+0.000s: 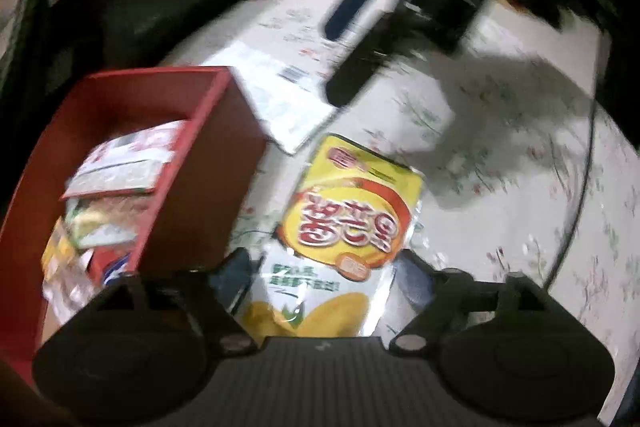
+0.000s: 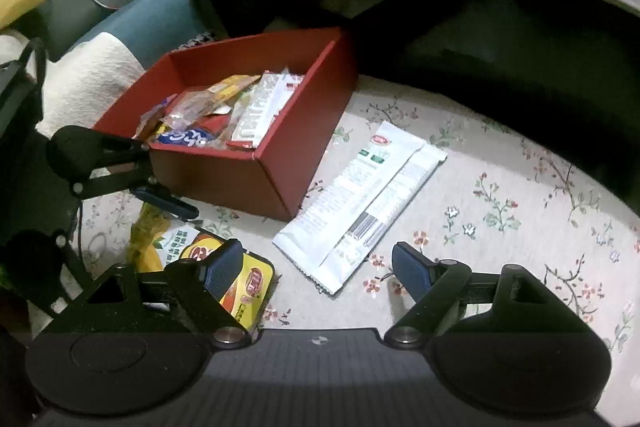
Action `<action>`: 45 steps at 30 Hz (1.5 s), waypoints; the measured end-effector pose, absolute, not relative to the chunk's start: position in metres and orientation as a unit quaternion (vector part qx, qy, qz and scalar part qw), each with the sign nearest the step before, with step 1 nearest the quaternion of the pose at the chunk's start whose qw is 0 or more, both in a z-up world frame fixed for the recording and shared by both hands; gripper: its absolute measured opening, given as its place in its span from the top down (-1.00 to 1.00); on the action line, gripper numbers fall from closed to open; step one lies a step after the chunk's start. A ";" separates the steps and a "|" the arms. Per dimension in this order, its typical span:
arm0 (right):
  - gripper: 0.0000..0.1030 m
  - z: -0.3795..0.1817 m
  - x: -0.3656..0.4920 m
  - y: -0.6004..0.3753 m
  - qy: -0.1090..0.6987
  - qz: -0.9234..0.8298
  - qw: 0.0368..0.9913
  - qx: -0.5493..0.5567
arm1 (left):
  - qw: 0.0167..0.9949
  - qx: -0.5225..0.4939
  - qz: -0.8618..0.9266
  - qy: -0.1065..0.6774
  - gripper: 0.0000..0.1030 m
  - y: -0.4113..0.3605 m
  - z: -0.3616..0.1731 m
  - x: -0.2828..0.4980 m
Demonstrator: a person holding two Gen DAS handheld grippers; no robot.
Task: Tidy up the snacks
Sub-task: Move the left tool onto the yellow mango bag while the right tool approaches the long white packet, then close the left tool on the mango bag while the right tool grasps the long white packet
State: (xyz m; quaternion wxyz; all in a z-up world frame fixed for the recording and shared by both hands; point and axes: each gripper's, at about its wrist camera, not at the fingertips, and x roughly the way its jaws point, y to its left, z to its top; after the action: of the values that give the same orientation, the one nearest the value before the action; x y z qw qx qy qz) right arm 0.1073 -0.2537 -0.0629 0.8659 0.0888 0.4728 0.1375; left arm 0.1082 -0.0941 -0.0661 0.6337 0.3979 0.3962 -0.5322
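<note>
Left gripper (image 1: 324, 267) fingers spread astride the yellow chip bag (image 1: 352, 203), red Chinese lettering, on the floral carpet (image 1: 500, 155) beside the red box (image 2: 280, 163). Right gripper (image 2: 318, 269) fingers spread, empty, near the white packet (image 2: 360, 195) with its barcode up.

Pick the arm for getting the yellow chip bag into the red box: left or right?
Left. The left gripper is open and straddles the yellow chip bag, with the red box beside it. The right gripper is open over the white packet.
</note>
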 end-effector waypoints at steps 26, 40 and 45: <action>-0.74 -0.095 0.141 -0.208 0.483 0.047 0.874 -0.018 | 0.785 0.130 -0.370 0.480 0.20 -0.035 -0.032 0.038; -0.19 -0.073 0.076 -0.243 0.504 0.065 0.861 0.010 | 0.785 0.069 -0.389 0.477 0.19 -0.025 -0.019 0.042; -0.15 -0.051 0.068 -0.244 0.471 0.074 0.877 0.060 | 0.802 0.034 -0.381 0.460 0.18 -0.016 -0.007 0.049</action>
State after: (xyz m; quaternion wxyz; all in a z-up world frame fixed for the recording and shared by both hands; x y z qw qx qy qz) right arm 0.0680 -0.2437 -0.0508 0.8770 0.0595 0.4711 0.0736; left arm 0.0495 -0.0157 -0.0071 0.8016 0.0338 0.4596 -0.3808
